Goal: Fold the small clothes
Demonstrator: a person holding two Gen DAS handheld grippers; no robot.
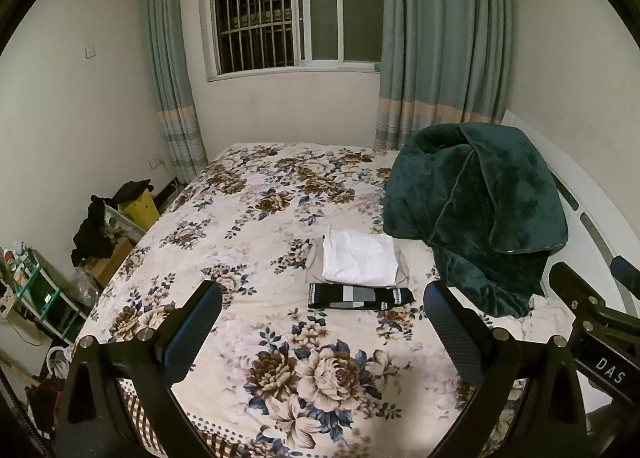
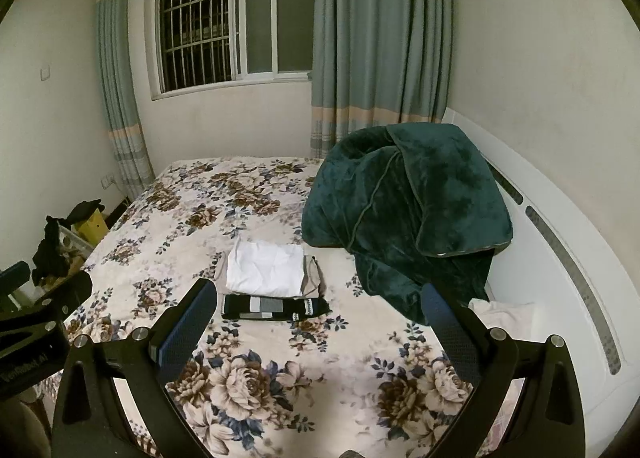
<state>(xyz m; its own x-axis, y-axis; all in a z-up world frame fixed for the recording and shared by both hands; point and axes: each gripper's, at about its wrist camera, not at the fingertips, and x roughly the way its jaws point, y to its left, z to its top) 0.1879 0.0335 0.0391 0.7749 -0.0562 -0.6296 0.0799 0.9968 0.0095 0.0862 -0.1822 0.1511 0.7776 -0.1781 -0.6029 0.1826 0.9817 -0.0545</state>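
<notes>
Both the left gripper [image 1: 322, 322] and right gripper [image 2: 316, 322] hang released and empty at frame bottom; mid-frame on the bed [image 1: 248, 218], a white shirt [image 1: 358, 260] lies beside a striped garment [image 1: 360, 295].

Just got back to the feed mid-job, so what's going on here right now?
Nothing is being handled at this moment. Both tongs, left and right, are open and hover above the floral bedspread, holding nothing. Ahead of them lie folded clothes: a white garment on top of a beige one, with a dark striped piece just in front. A green blanket is heaped to their right, untouched.
</notes>
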